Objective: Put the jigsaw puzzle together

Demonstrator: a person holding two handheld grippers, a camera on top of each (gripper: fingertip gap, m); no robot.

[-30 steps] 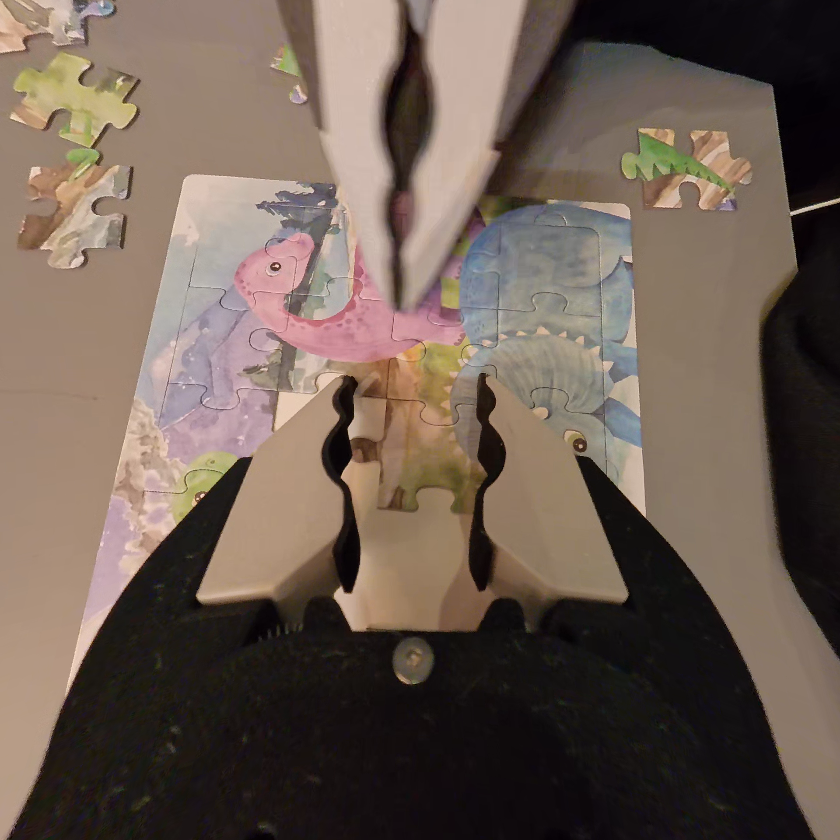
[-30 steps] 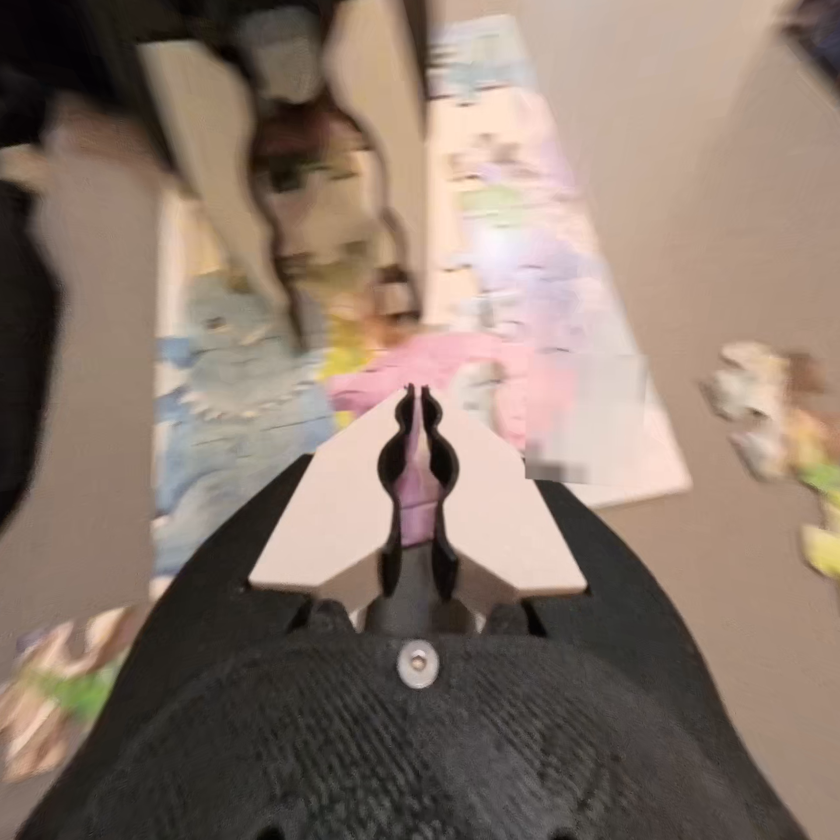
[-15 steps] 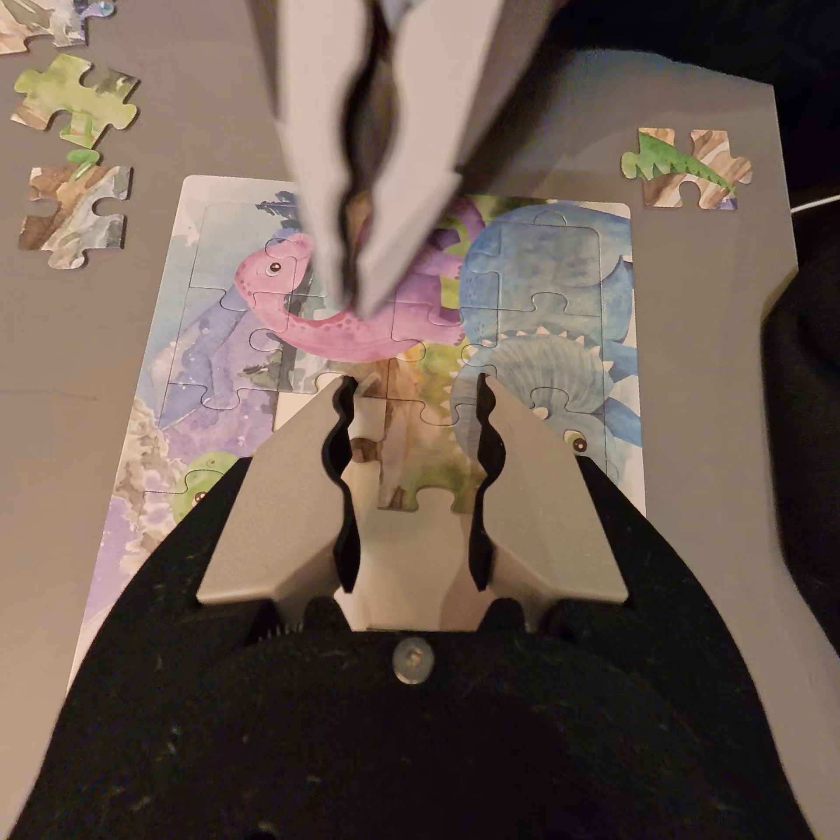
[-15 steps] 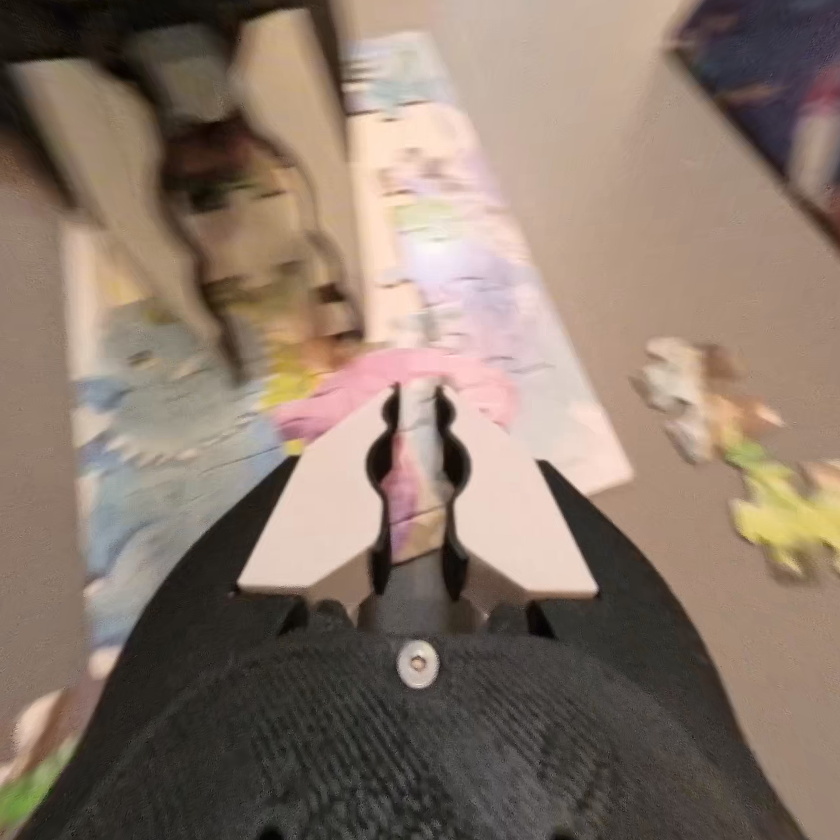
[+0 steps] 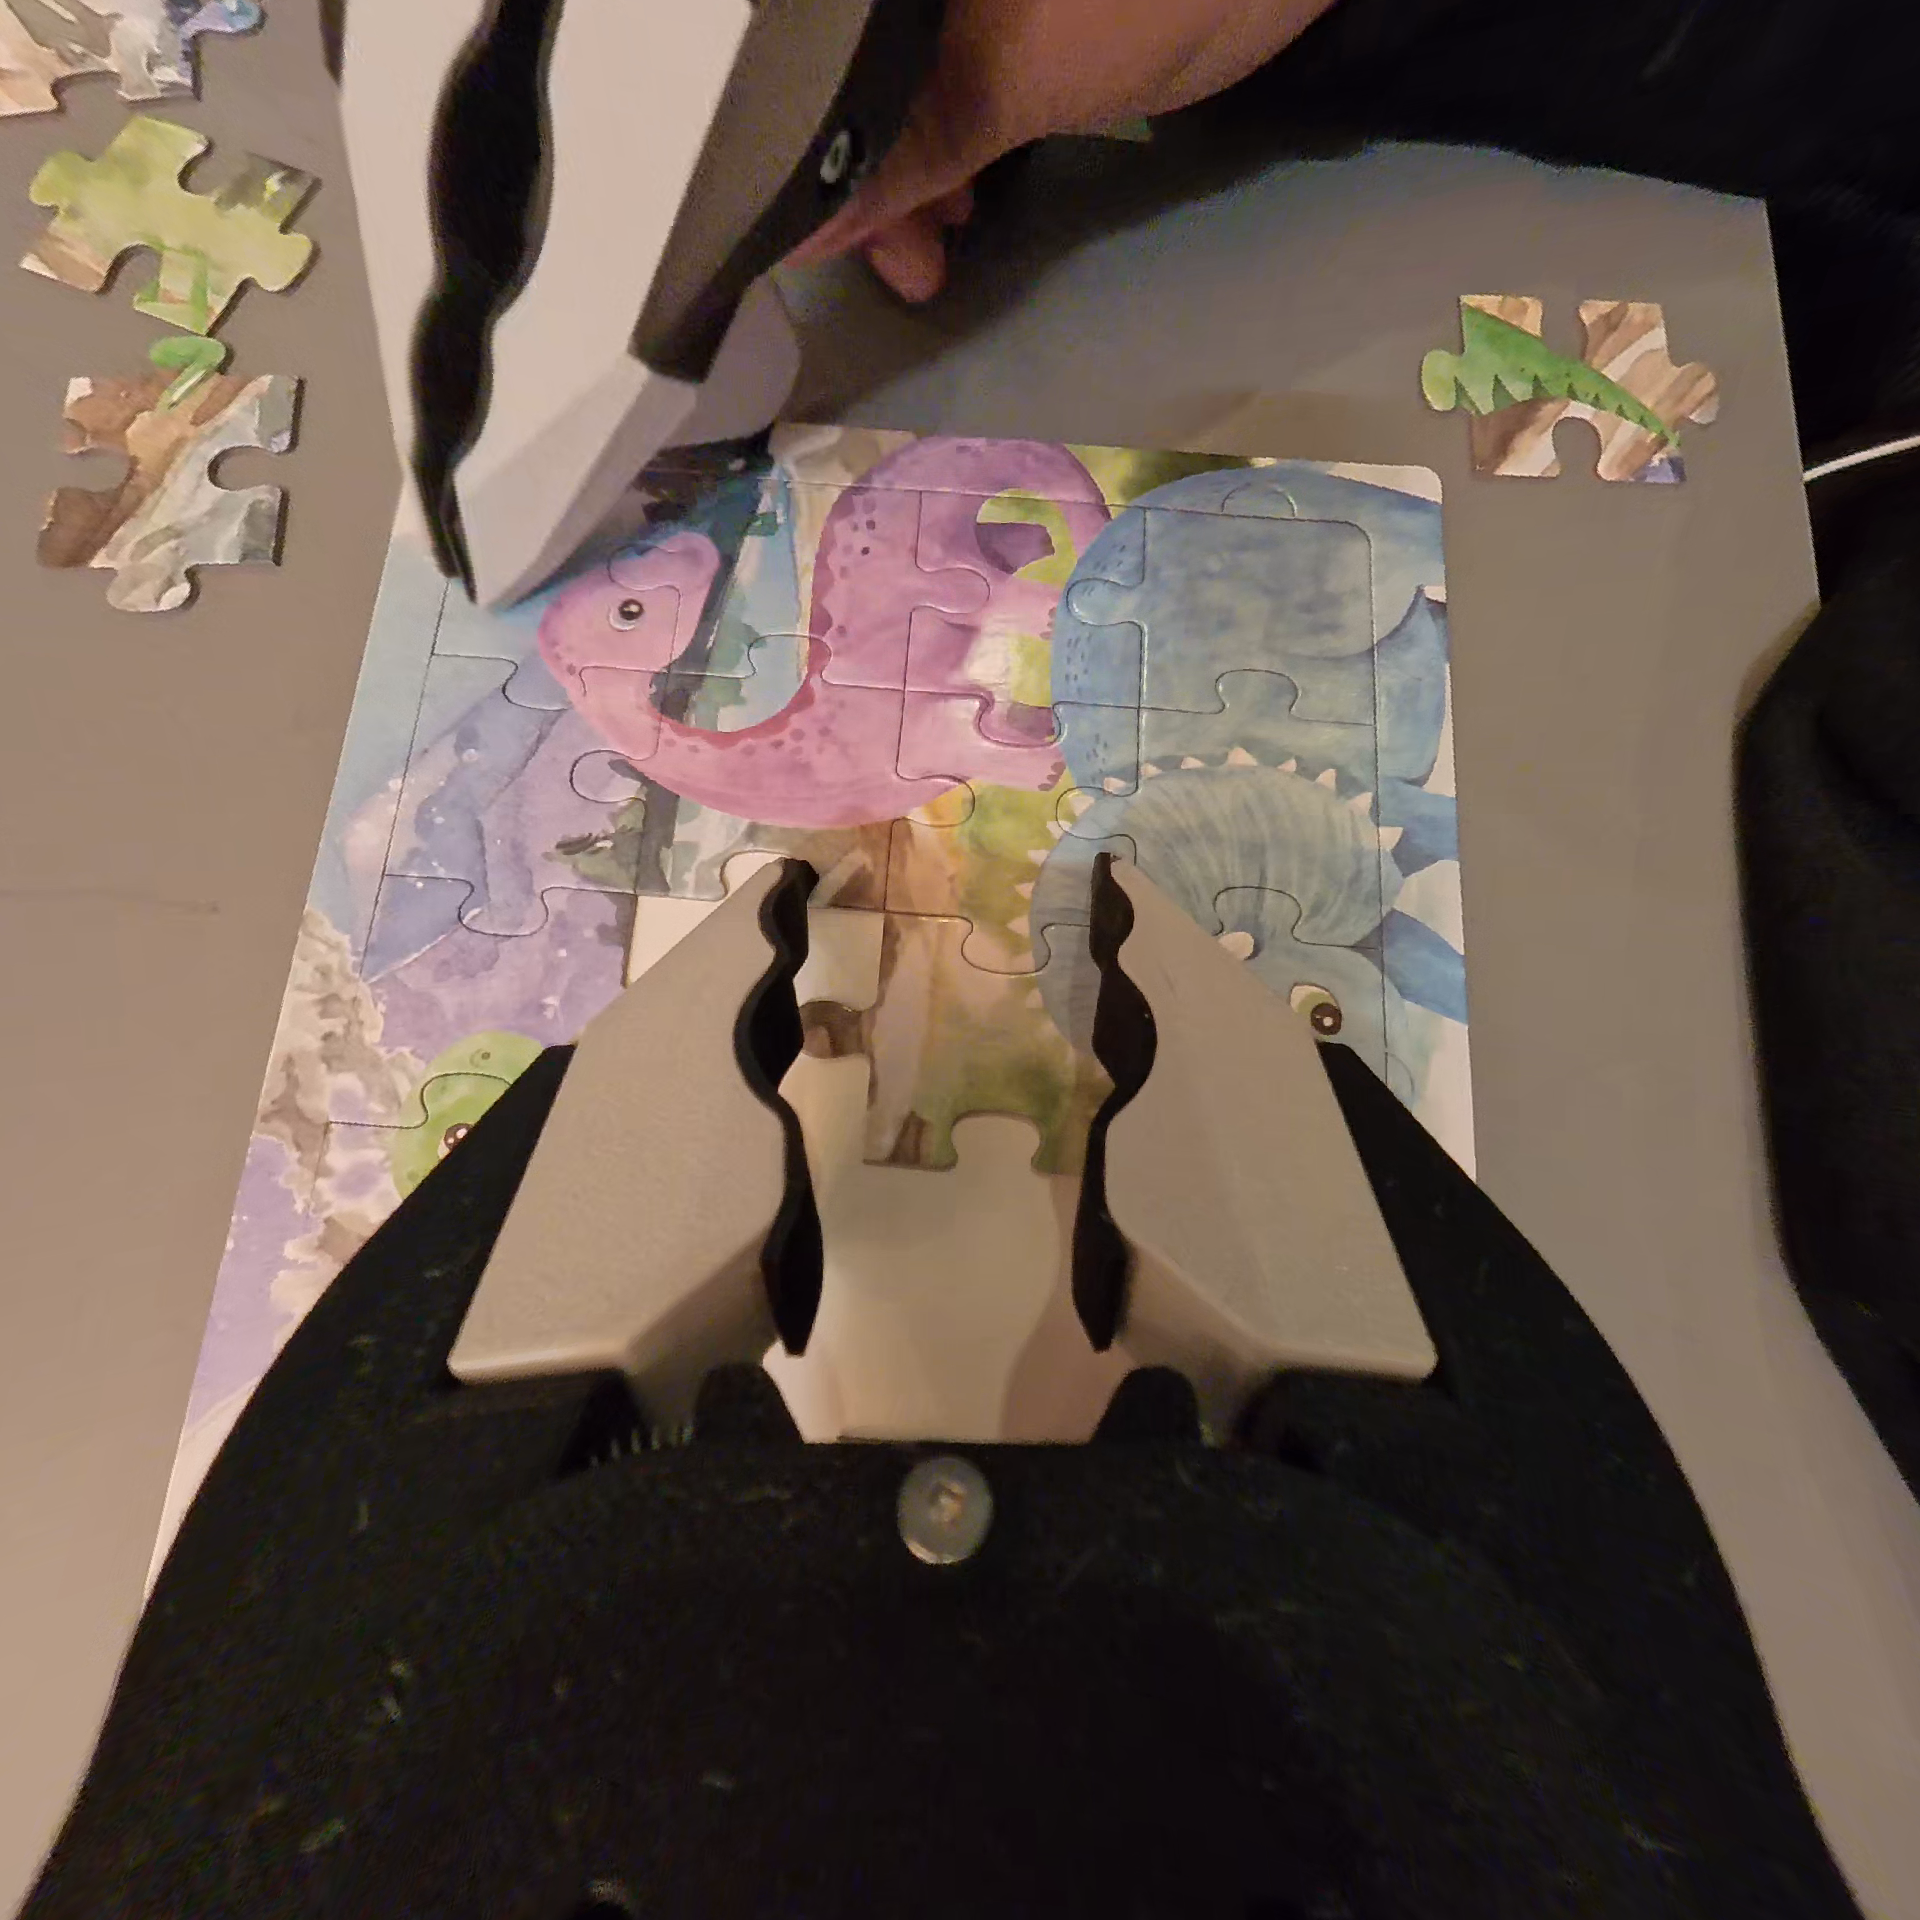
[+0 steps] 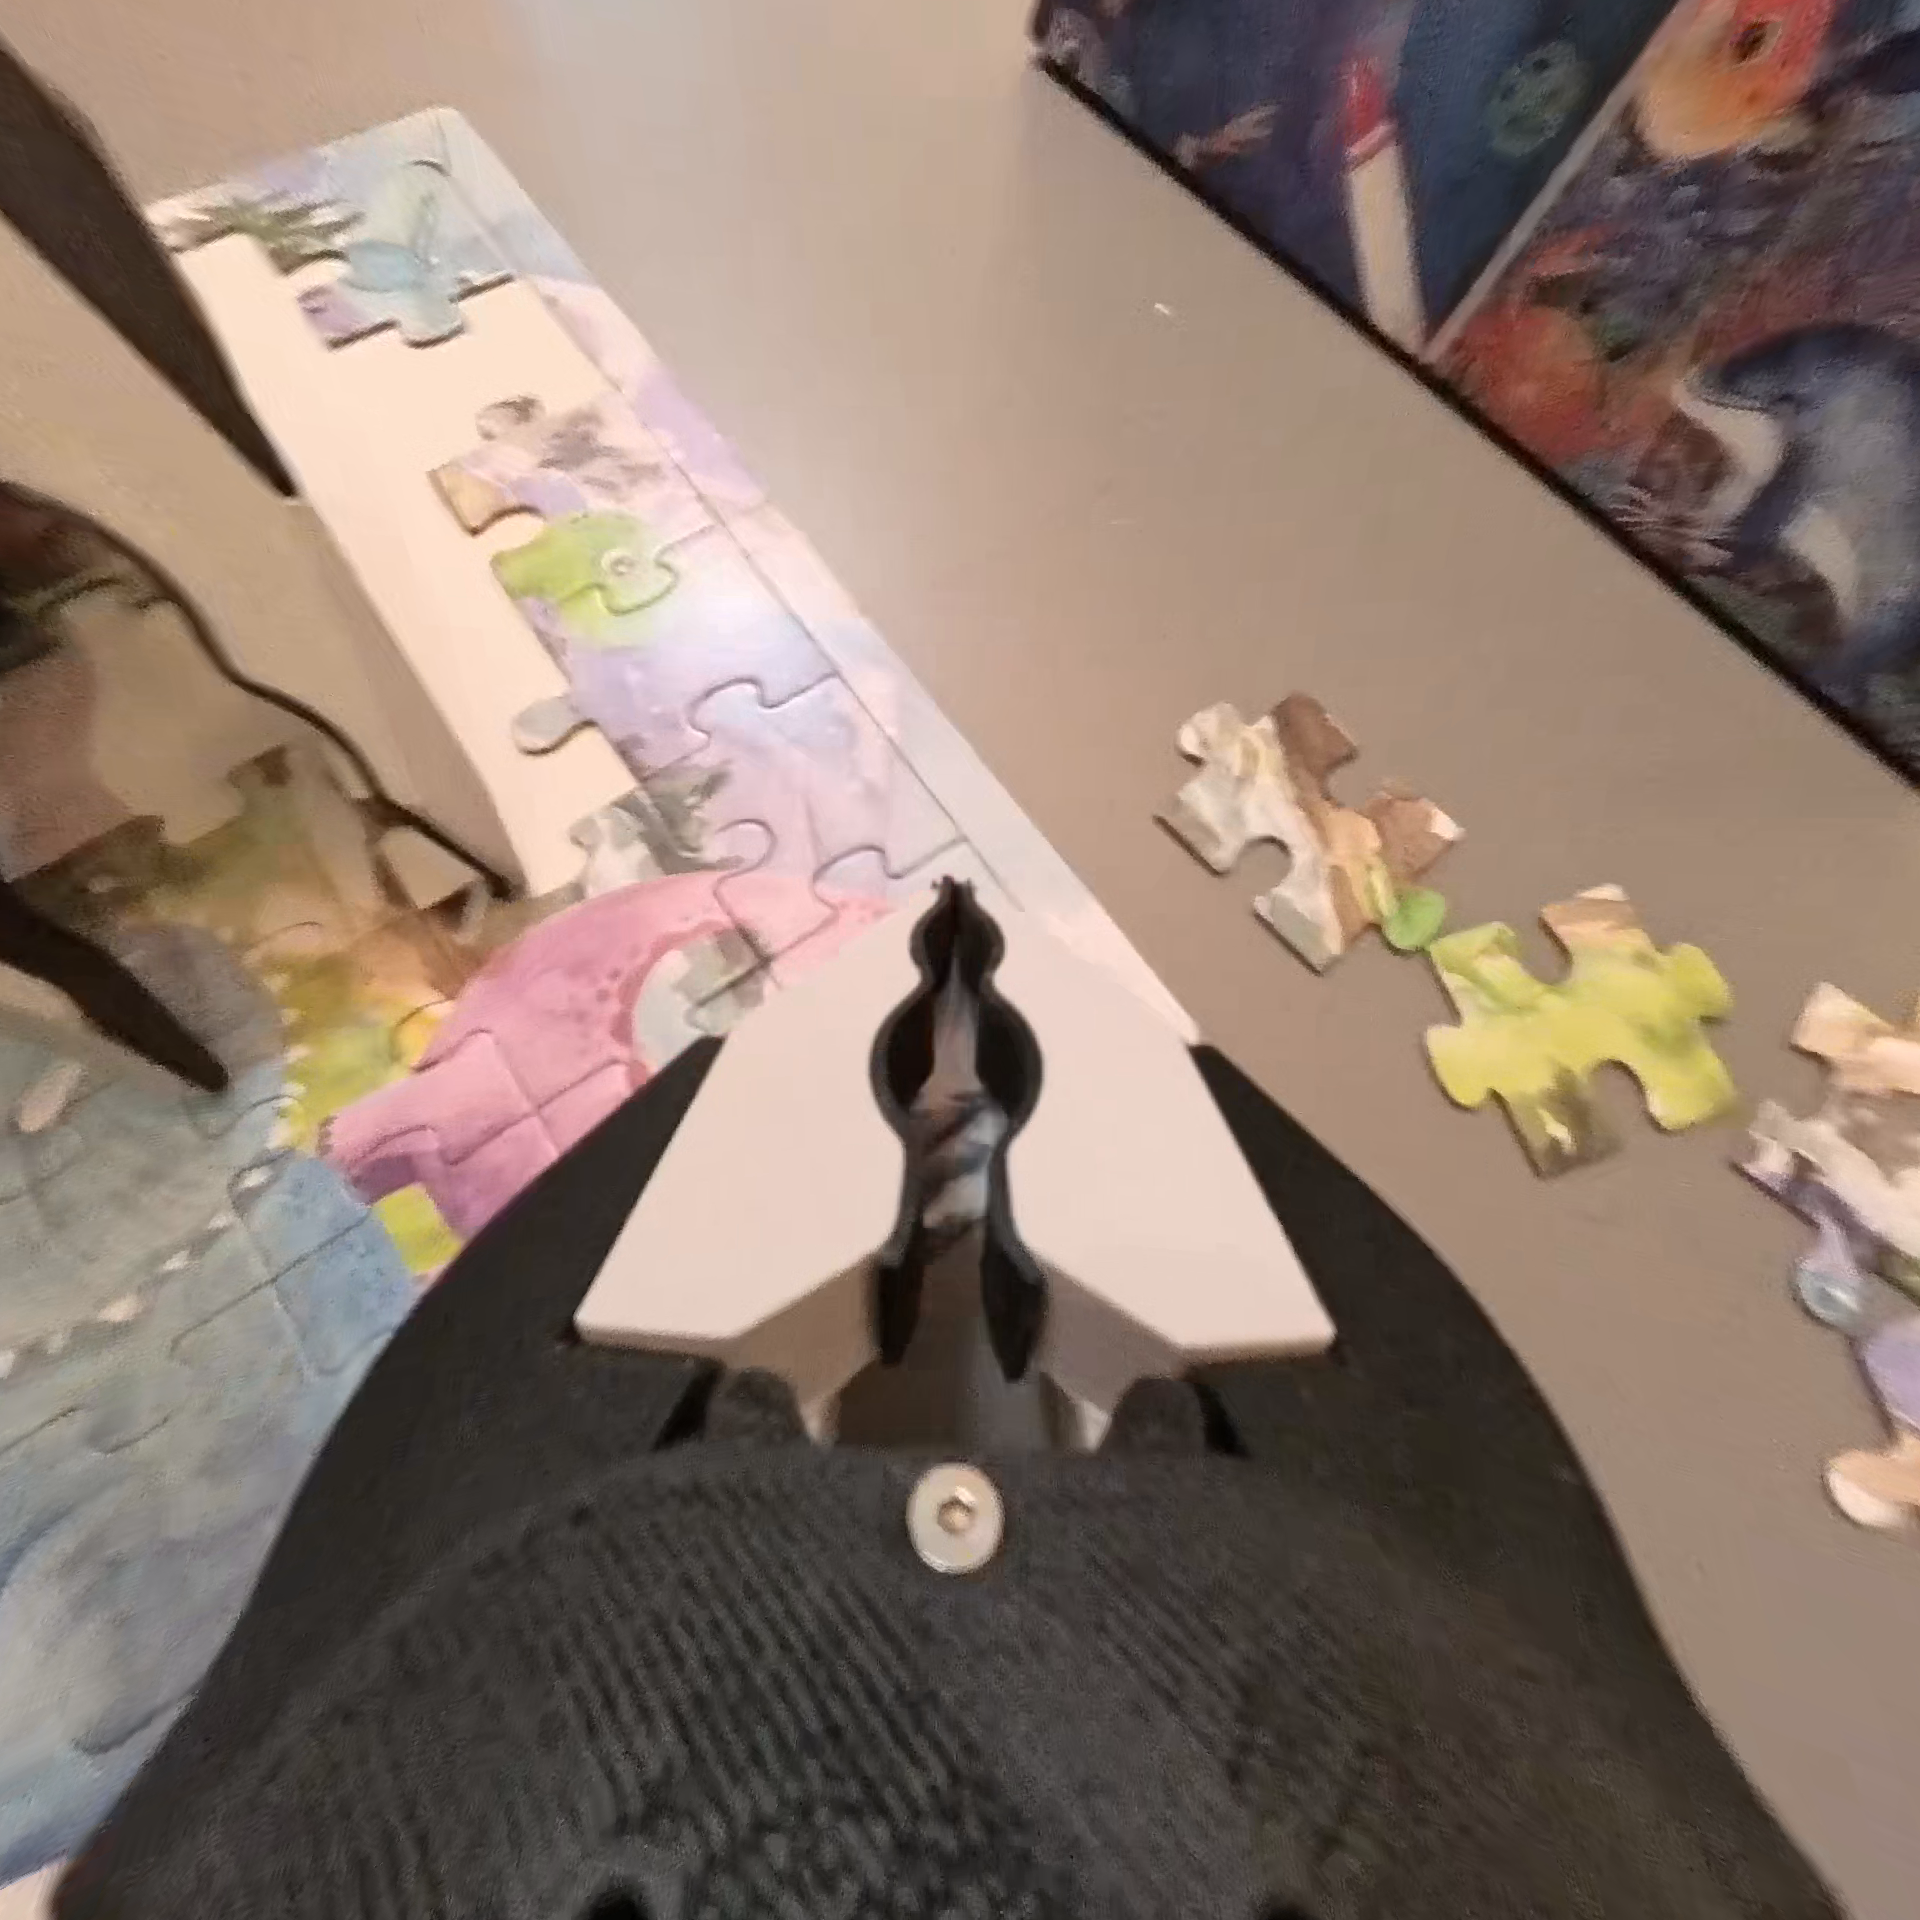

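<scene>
While left claw [image 5: 951, 883] gapes over puzzle [image 5: 1247, 623], right claw [image 6: 951, 894] pinched closed, no writing

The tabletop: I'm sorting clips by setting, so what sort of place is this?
Probably a home or hobby table, though I can't be sure: a plain grey tabletop holding a children's dinosaur jigsaw puzzle, loose pieces, and a colourful picture box at its edge.

A: Count, grey worktop [image 5: 1621, 748]?
B: One partly assembled dinosaur jigsaw on its white backing board [image 5: 935, 644]. Loose cardboard pieces: one lime-green [image 5: 171, 213], one brown-and-grey [image 5: 166, 488], one with a green spiky tail [image 5: 1564, 390], one pale, cut off at the corner [image 5: 94, 52].
A: Grippers?
B: Two grey ones, left [image 5: 948, 873] and right [image 6: 954, 894].
</scene>
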